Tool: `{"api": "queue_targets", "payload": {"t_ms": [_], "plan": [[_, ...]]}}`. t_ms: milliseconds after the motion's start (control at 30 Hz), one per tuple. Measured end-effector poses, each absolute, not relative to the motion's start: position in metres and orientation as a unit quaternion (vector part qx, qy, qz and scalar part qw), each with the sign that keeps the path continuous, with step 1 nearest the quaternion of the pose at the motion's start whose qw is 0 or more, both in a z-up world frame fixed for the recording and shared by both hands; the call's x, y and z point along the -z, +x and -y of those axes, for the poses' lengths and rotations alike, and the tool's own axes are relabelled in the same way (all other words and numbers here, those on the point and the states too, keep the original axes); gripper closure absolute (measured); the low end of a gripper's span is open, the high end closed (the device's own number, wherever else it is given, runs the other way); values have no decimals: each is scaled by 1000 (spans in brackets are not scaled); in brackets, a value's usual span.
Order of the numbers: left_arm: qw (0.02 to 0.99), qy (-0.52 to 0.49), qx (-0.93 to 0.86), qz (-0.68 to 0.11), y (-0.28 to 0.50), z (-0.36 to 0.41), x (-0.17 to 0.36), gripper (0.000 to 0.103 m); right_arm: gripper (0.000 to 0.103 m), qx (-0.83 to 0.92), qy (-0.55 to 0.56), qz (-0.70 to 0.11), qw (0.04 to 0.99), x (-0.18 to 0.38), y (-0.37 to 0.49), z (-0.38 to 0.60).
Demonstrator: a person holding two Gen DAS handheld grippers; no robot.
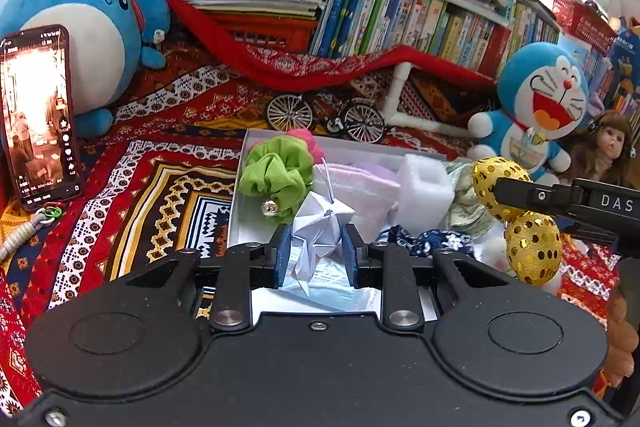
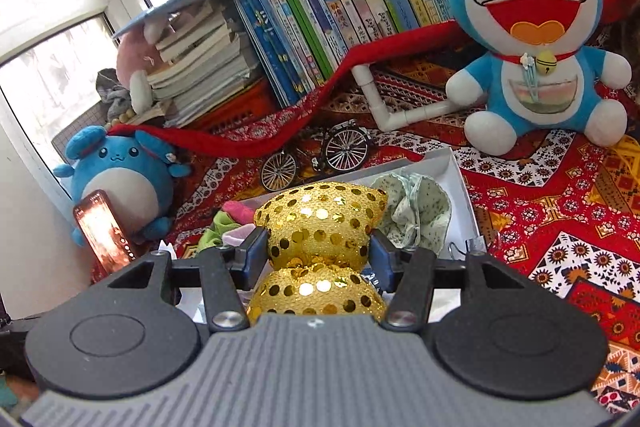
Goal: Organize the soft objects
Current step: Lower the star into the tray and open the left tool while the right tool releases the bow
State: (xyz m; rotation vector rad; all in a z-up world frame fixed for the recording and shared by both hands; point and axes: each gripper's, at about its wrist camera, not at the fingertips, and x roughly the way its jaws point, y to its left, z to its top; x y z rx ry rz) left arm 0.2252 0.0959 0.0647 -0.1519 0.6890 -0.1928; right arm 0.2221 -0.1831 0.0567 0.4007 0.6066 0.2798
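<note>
The left tool (image 1: 316,251) is clamped on a white paper star (image 1: 320,223) over the white box (image 1: 240,211). The right tool (image 2: 318,253) is clamped on a gold sequin bow (image 2: 320,223), above the box's 3 o'clock end. A green scrunchie (image 1: 276,175) lies at the box's 10 o'clock corner.

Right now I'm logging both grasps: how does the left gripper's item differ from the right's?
The left gripper pinches a white folded-paper star, angular and plain; the right gripper clamps a gold sequined bow, rounded and shiny. The star sits low over the white box; the bow is off its right side. Both are held.
</note>
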Motion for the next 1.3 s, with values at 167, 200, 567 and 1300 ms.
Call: {"api": "queue_targets", "payload": {"t_ms": [167, 200, 567, 1300], "plan": [[930, -70, 91, -348, 231, -96, -56, 77, 43, -129, 192, -304, 924, -51, 228, 179], [930, -69, 90, -350, 232, -96, -55, 77, 43, -128, 192, -306, 924, -49, 229, 179], [926, -65, 86, -362, 239, -93, -44, 77, 42, -117, 190, -320, 921, -37, 237, 179], [926, -52, 76, -366, 253, -85, -36, 77, 41, -108, 181, -318, 924, -28, 250, 174]]}}
